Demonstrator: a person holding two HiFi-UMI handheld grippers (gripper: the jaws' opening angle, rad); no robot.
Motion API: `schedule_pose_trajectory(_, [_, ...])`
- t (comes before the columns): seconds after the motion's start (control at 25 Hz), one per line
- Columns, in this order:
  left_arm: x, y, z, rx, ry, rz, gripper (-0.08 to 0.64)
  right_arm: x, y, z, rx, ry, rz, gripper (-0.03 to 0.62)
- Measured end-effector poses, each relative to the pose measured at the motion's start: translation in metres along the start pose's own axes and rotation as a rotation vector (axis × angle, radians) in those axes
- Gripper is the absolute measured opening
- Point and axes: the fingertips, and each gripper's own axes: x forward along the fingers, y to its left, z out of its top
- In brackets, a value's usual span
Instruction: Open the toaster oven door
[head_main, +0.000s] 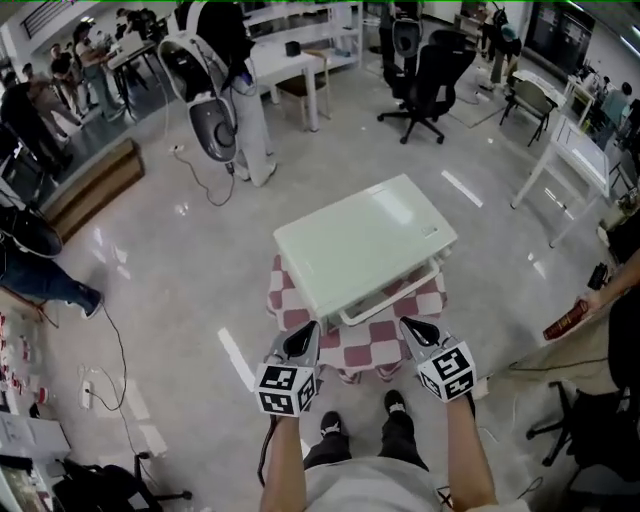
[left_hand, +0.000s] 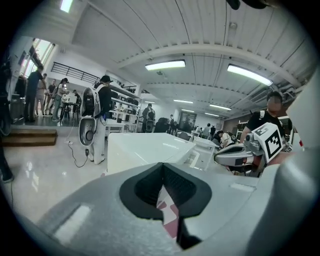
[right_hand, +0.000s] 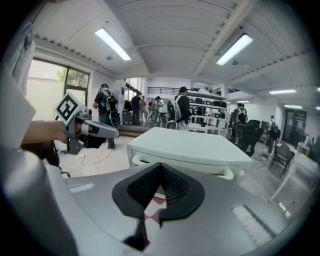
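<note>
A white toaster oven (head_main: 365, 245) sits on a small stand covered with a red-and-white checked cloth (head_main: 385, 345). Its door handle (head_main: 390, 300) runs along the near front edge. My left gripper (head_main: 305, 335) hovers just short of the oven's near left corner, shut and empty. My right gripper (head_main: 412, 328) hangs at the near right of the handle, also shut with nothing in it. In the right gripper view the toaster oven (right_hand: 190, 145) and its handle (right_hand: 225, 172) lie straight ahead, apart from the jaws. In the left gripper view the toaster oven (left_hand: 145, 150) shows beyond the closed jaws.
A person's hand with a book (head_main: 565, 320) is at the right edge. A black office chair (head_main: 430, 70) and white tables (head_main: 565, 150) stand further back. A white machine with cables (head_main: 215, 110) stands at the back left. My feet (head_main: 330, 422) are close to the stand.
</note>
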Motion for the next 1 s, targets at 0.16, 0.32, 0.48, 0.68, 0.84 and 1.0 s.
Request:
schedule_pose_trajectory(0.16, [0.008,-0.007,0.0,-0.016,-0.001,0.071,0.003,0.009,-0.006,-0.008,-0.194,0.069,0.09,0.003])
schedule_pose_trajectory(0.32, [0.02,-0.017,0.0,-0.027,0.011,0.14,0.003,0.02,-0.019,-0.018,-0.417,0.141,0.15,0.003])
schedule_pose_trajectory(0.48, [0.028,-0.031,-0.003,-0.038,0.022,0.186,0.003,0.032,-0.033,-0.03,-0.706,0.205,0.181,0.003])
schedule_pose_trajectory(0.68, [0.03,-0.034,-0.005,-0.048,0.024,0.251,0.003,0.048,-0.046,-0.039,-0.998,0.247,0.182,0.005])
schedule_pose_trajectory(0.84, [0.033,-0.037,-0.008,-0.047,0.026,0.279,0.002,0.055,-0.049,-0.046,-1.101,0.258,0.198,0.078])
schedule_pose_trajectory(1.0, [0.035,-0.034,-0.008,-0.047,0.023,0.302,0.003,0.067,-0.044,-0.052,-1.24,0.268,0.213,0.117])
